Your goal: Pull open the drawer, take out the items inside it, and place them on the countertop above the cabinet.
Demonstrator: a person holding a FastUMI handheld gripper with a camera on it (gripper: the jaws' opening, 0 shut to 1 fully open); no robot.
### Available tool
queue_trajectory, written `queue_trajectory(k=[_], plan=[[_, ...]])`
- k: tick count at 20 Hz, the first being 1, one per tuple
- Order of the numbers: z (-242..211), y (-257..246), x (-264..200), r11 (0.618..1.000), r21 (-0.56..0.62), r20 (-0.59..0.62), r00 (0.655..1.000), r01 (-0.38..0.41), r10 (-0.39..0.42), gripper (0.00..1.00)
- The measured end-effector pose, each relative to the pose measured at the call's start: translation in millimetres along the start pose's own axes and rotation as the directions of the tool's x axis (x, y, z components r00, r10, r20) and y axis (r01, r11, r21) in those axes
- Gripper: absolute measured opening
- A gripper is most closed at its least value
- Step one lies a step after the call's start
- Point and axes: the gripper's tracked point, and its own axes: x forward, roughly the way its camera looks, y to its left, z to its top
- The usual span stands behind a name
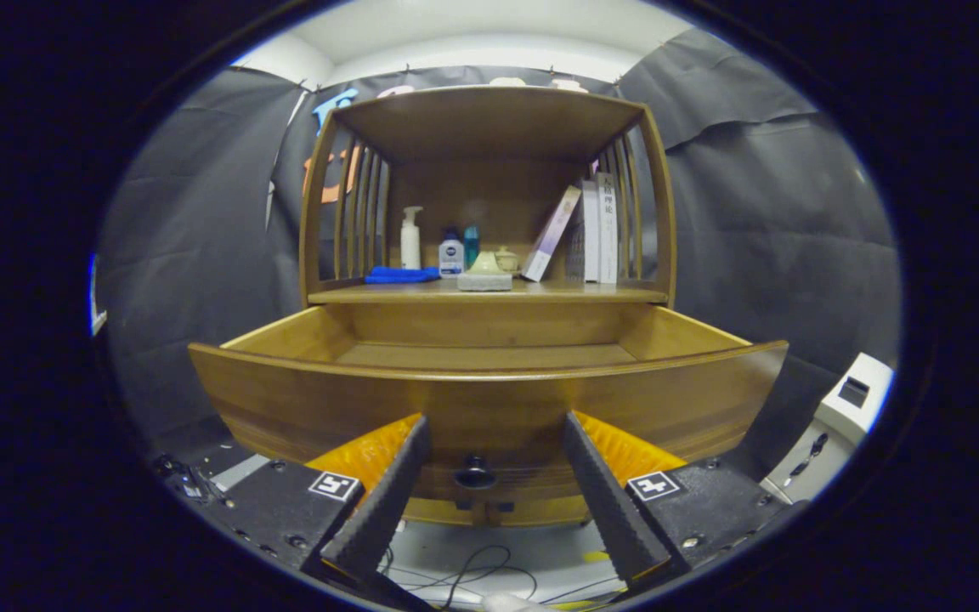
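The wooden drawer (489, 399) stands pulled out toward me, and the part of its inside that I can see is bare wood. Its dark round knob (475, 473) sits on the front panel, between my fingers and a little beyond their tips. My gripper (489, 429) is open, its two black ridged fingers (387, 493) spread wide either side of the knob with nothing held. On the countertop (489, 293) above the drawer lie a blue cloth (401, 274), a pale green soap on a dish (485, 274), a white pump bottle (410, 240), small bottles (452, 255) and a small jar (506, 259).
Books (591, 229) lean at the right of the countertop under the cabinet's upper shelf (489, 106). Slatted side rails (353, 212) close the shelf space on both sides. A white device (846, 408) stands low to the right. Cables (472, 569) lie on the floor below.
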Motion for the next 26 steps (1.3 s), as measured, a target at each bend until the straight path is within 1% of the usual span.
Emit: queue_trajectory(k=[6,8,14,16,17,18,19,26], plan=[[4.3,3.0,8.6,1.0,0.019,-0.003,1.0,-0.007,0.007,0.99],[5.6,5.3,13.4,1.0,0.008,0.0,1.0,-0.003,0.003,0.99],[18.7,6.2,58.0,1.0,0.011,-0.008,1.0,0.002,-0.002,0.99],[30.4,8.4,78.1,1.0,0.017,0.02,1.0,0.001,-0.002,0.99],[29.5,8.7,88.6,1.0,0.024,-0.003,1.0,0.003,-0.003,0.99],[33.7,9.2,100.2,1.0,0.031,0.005,1.0,0.006,-0.006,0.98],[34.2,9.6,110.8,1.0,0.031,-0.011,1.0,0.008,-0.007,0.99],[45.6,14.1,161.9,0.999,0.02,-0.004,1.0,0.027,-0.027,0.99]])
